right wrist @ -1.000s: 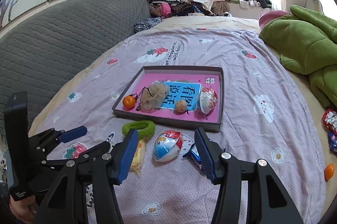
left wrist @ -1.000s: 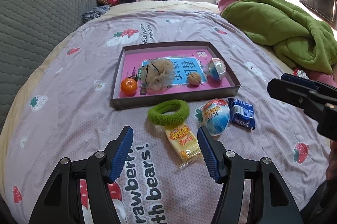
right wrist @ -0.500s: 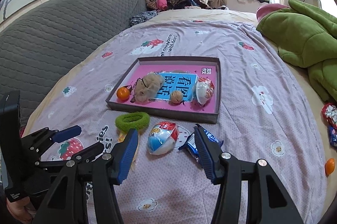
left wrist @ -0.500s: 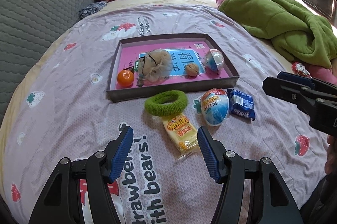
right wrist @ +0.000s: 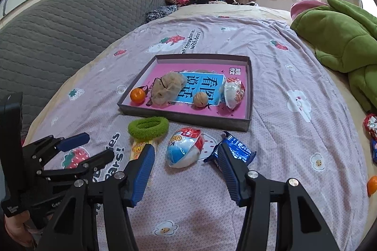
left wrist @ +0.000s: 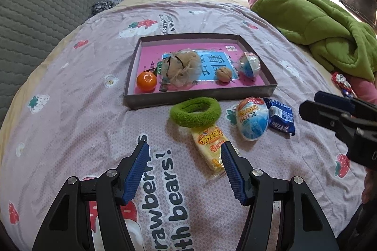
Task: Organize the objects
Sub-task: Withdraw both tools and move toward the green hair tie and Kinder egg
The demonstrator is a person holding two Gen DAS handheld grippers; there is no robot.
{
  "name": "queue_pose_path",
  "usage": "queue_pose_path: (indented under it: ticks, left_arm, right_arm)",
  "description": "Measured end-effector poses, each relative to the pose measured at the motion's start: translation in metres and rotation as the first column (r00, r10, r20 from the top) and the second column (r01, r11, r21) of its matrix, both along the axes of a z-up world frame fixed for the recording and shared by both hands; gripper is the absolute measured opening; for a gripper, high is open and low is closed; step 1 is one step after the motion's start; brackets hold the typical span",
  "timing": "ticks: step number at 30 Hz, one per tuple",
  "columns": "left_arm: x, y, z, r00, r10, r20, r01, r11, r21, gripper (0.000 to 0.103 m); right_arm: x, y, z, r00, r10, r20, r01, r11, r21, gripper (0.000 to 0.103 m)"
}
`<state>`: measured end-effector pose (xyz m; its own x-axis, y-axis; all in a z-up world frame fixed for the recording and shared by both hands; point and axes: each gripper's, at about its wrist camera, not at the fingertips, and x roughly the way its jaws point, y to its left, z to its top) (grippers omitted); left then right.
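Bed: a lilac sheet (left wrist: 70, 114) printed with strawberries and bears is spread over it; a green blanket (left wrist: 318, 27) is heaped at the right.
Tray: a shallow grey box with a pink floor (left wrist: 268, 89) is set on the sheet, beyond both claws.
In the tray: an orange (left wrist: 146, 81), a tan mesh bundle (left wrist: 183, 68), a walnut (left wrist: 224, 74) and an egg-shaped toy pack (left wrist: 250, 64) are laid in a row.
Outside the tray: a green hair ring (left wrist: 195, 112) is seen just before the near wall; a yellow snack packet (left wrist: 211, 148) lies next to it, possibly tucked under its edge; a blue-and-white egg pack (left wrist: 252, 119) and a dark blue wrapper (left wrist: 281, 117) rest side by side to the right.
Left claw (left wrist: 185, 162): held spread above the sheet, nothing gripped; the yellow packet is seen beside its right finger.
Right claw (right wrist: 187, 162): held spread, nothing gripped; the blue-and-white egg pack is framed between its fingers, apart from the pads.
Far right edge: a second orange (right wrist: 372, 185) is seen on the bed.
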<state>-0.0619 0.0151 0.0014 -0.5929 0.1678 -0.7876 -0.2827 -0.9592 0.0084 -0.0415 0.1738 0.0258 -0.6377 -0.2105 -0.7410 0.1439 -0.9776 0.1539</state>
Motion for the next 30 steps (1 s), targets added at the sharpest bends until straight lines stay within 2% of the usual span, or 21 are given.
queue_pose_path:
  ticks: [10,16,30]
  left_arm:
    - [-0.024,-0.009,0.005,0.999,0.032,0.009,-0.031,0.999,-0.011,0.065]
    - [-0.041,-0.015,0.002,0.999,0.041,0.035,-0.041,0.999,0.008,0.065]
    - [-0.070,-0.005,-0.010,0.998,0.010,0.062,-0.011,1.000,0.008,0.065]
  right_arm:
    - [-0.005,-0.009,-0.005,1.000,0.013,0.009,-0.013,1.000,0.009,0.055]
    - [-0.010,-0.013,-0.011,1.000,0.012,0.015,-0.012,1.000,0.006,0.055]
    - [-0.022,-0.017,-0.028,0.999,0.002,0.048,-0.003,1.000,0.012,0.055]
